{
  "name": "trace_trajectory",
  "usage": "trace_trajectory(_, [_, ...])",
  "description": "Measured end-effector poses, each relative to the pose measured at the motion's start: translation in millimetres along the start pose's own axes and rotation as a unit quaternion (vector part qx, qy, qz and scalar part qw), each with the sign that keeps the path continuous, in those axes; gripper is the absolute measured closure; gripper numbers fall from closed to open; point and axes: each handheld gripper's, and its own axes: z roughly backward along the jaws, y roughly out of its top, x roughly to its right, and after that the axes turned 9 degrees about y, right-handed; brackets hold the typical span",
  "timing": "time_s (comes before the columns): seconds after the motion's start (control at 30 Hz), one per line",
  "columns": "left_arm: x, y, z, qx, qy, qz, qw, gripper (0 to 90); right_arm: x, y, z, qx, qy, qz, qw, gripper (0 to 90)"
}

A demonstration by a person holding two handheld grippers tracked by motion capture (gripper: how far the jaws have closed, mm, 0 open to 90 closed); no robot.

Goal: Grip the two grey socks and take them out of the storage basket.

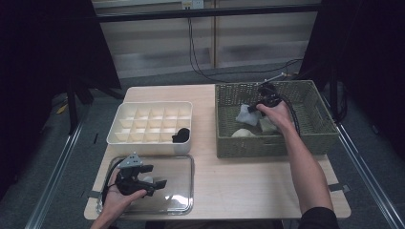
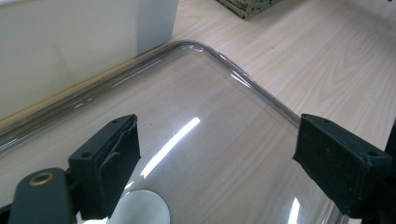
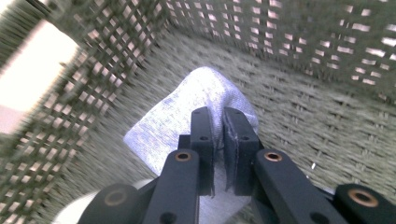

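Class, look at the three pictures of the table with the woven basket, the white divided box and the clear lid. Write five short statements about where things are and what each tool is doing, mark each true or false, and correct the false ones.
1. The right tool is shut on a pale grey folded cloth inside the green woven basket. True.
2. The left tool grips the clear plastic lid. False: its jaws stand open above the lid, holding nothing.
3. A black bundle lies in a compartment of the white divided box. True.
4. The basket stands on the lid. False: it stands on the wooden table, apart from the lid.
5. Every compartment of the box is filled. False: nearly all are empty.
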Motion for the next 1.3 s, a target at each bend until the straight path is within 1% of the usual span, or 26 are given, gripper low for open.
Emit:
trace_trajectory(0.03, [-0.2,0.9,0.8,0.001,0.001,-0.001,1.0,13.7,-0.5,0.4,1.4,0.006,0.004,0.004,1.0,83.4])
trace_trajectory(0.07, [0.0,1.4,1.1,0.005,0.0,0.003,1.0,13.2,-2.4,1.2,2.7,0.005,0.004,0.005,1.0,83.4])
trace_trajectory(0.1, [-0.9,1.9,1.7,0.006,0.0,0.0,1.0,12.7,-4.7,2.3,4.3,0.006,0.002,0.009,0.9999,83.4])
trace_trajectory(0.13, [-1.4,1.9,2.3,0.006,0.001,0.0,1.0,12.6,-6.1,3.2,6.0,0.012,0.004,0.013,0.9998,83.4])
trace_trajectory(0.23, [-2.3,0.7,2.6,0.01,0.001,0.004,0.9999,11.8,-9.4,3.6,11.2,0.026,0.009,0.016,0.9995,83.4])
trace_trajectory(0.3, [-2.9,0.0,3.1,0.005,0.002,0.005,1.0,11.8,-11.0,3.1,13.9,0.033,0.014,0.019,0.9992,83.3])
trace_trajectory(0.43, [-1.9,0.7,3.3,0.007,-0.001,-0.001,1.0,11.8,-15.2,3.4,21.1,0.049,0.018,0.02,0.9985,83.3])
trace_trajectory(0.47, [-1.5,0.8,3.7,0.006,-0.001,-0.002,1.0,11.8,-16.1,3.5,22.9,0.053,0.023,0.019,0.9981,83.3])
trace_trajectory(0.53, [-1.4,0.9,4.0,0.009,0.0,-0.002,1.0,11.9,-19.2,3.4,25.9,0.06,0.024,0.024,0.9976,83.3])
trace_trajectory(0.6, [-1.9,1.1,3.6,0.01,0.0,-0.001,0.9999,12.0,-22.0,2.4,28.3,0.068,0.031,0.028,0.9968,83.3])
trace_trajectory(0.7, [-2.0,2.3,3.5,0.009,0.002,-0.003,1.0,12.1,-25.7,-1.4,33.0,0.079,0.034,0.029,0.9959,83.3])
trace_trajectory(0.8, [-0.7,2.8,3.4,0.012,0.001,-0.004,0.9999,12.2,-29.0,-4.6,39.1,0.085,0.033,0.031,0.9953,83.3])
trace_trajectory(0.87, [-0.3,2.7,3.4,0.011,0.0,-0.005,0.9999,12.2,-30.5,-6.1,44.6,0.097,0.033,0.027,0.9944,83.3])
trace_trajectory(0.93, [0.0,2.8,3.6,0.012,-0.001,-0.006,0.9999,12.2,-33.0,-7.5,50.0,0.108,0.036,0.028,0.9931,83.4])
trace_trajectory(1.0, [-0.5,2.7,3.6,0.014,-0.005,-0.001,0.9999,12.3,-35.9,-8.9,54.5,0.113,0.038,0.03,0.9924,83.3])
trace_trajectory(1.07, [-2.3,2.6,3.7,0.011,0.004,0.0,0.9999,12.8,-38.5,-10.6,59.0,0.121,0.039,0.031,0.9914,83.3])
trace_trajectory(1.1, [-2.8,2.5,4.0,0.01,0.005,0.004,0.9999,12.8,-39.7,-11.5,61.4,0.126,0.039,0.03,0.9908,83.3])
trace_trajectory(1.13, [-3.7,2.5,4.2,0.012,0.001,0.006,0.9999,12.9,-41.4,-12.5,63.6,0.132,0.04,0.028,0.99,83.4])
trace_trajectory(1.3, [-3.8,2.5,4.1,0.013,0.006,0.002,0.9999,12.9,-51.2,-14.1,73.4,0.144,0.045,0.037,0.9879,83.4])
